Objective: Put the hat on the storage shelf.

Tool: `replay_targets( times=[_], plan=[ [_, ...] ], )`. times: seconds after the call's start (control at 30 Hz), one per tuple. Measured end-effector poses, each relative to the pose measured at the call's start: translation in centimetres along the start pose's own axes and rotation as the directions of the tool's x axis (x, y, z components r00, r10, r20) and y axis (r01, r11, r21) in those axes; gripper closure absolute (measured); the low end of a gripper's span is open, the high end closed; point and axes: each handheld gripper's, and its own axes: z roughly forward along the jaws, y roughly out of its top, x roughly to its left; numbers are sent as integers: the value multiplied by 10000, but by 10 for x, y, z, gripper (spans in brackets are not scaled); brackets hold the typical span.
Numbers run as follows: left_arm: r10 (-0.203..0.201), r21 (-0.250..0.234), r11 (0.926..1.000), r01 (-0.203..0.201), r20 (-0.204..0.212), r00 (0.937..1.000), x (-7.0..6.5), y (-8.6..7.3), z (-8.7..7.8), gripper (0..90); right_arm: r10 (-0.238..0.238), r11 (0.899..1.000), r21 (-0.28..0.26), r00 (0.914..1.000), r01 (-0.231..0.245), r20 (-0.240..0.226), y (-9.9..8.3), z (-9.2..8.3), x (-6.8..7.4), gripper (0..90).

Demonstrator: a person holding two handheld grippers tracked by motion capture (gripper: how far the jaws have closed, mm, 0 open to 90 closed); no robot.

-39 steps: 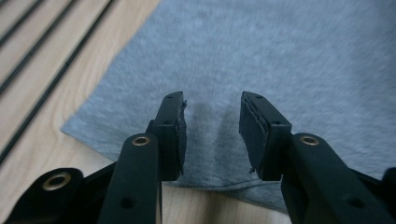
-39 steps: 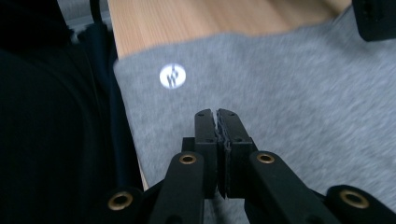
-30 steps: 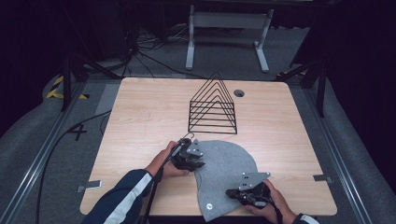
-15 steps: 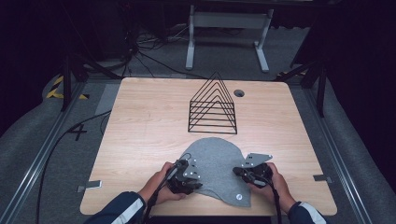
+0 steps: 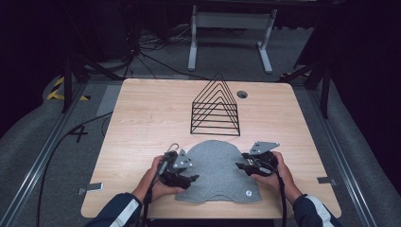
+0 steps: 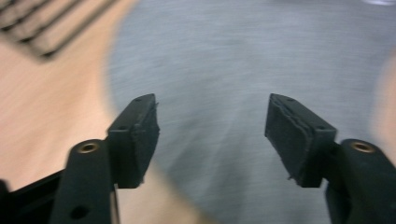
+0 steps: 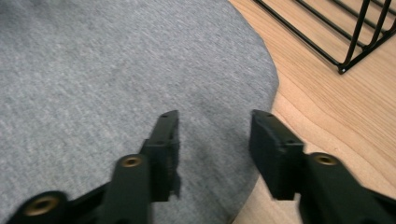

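The left gripper [image 5: 193,178] and right gripper [image 5: 242,160] are held low at opposite edges of the grey cloth [image 5: 218,166]; both are pointed inward. Their jaws have just been opened; nothing is gripped.

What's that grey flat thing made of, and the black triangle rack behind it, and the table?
Grey piece: looks like soft knit fabric, matte and heathered; fine weave shows in the right gripper view.
Triangle rack: probably thin metal wire with a black coating.
Table: pale wood-grain top, possibly laminate.
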Motion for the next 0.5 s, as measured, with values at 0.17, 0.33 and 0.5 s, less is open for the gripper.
replay_targets(
  times=[0.17, 0.33, 0.5],
  plan=[
    [-1354, 692, 9887, 1332, 276, 9904, 33, -9, 17, 224, 653, 9967, 504, 9977, -643, -172, -2, 10, -12, 360],
    [-991, 997, 9904, 958, 283, 9947, 32, -8, 28, 183, 711, 9961, 541, 9970, -694, -299, -1, 15, -11, 280],
    [-883, 885, 9924, 859, 242, 9958, 29, -5, 33, 170, 694, 9965, 499, 9970, -676, -348, 1, 18, -7, 259]
  ],
)
